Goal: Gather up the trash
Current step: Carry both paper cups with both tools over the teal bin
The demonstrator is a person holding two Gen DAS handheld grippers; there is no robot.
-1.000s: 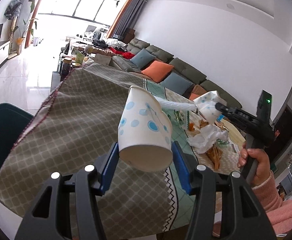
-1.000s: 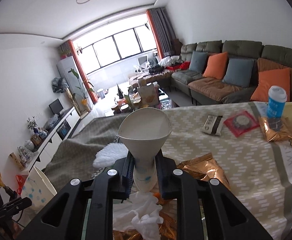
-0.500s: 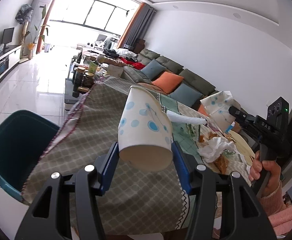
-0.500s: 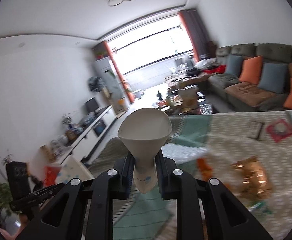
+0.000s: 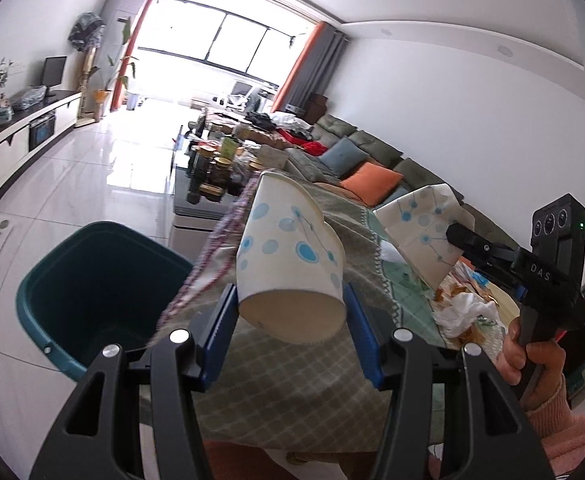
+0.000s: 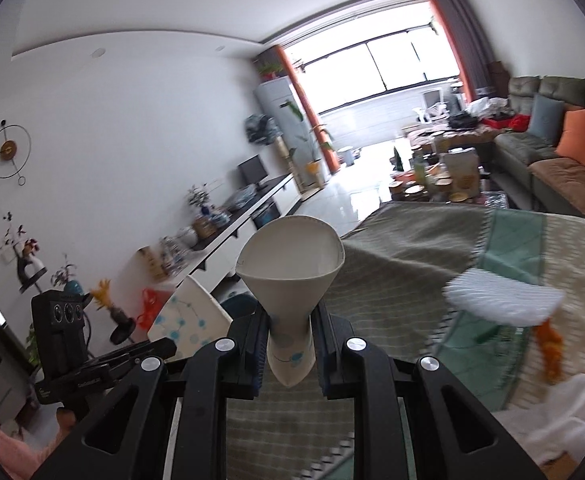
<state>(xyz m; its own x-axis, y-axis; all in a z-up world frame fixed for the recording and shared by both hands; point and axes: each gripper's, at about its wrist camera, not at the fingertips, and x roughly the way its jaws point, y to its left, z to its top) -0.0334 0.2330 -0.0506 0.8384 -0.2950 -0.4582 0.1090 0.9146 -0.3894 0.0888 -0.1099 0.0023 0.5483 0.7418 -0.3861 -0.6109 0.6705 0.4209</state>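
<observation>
Both cups swing off the table toward the bin [image 5: 92, 288], which fills the lower left now; the right gripper [image 6: 290, 354] has turned away from the table litter toward the TV wall.

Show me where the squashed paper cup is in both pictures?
Left wrist view: squashed paper cup sits right of centre, pinched by the right tool.
Right wrist view: same cup is bottom centre, between that tool's fingers.
Shared landmark: the orange cushion on the sofa.
</observation>
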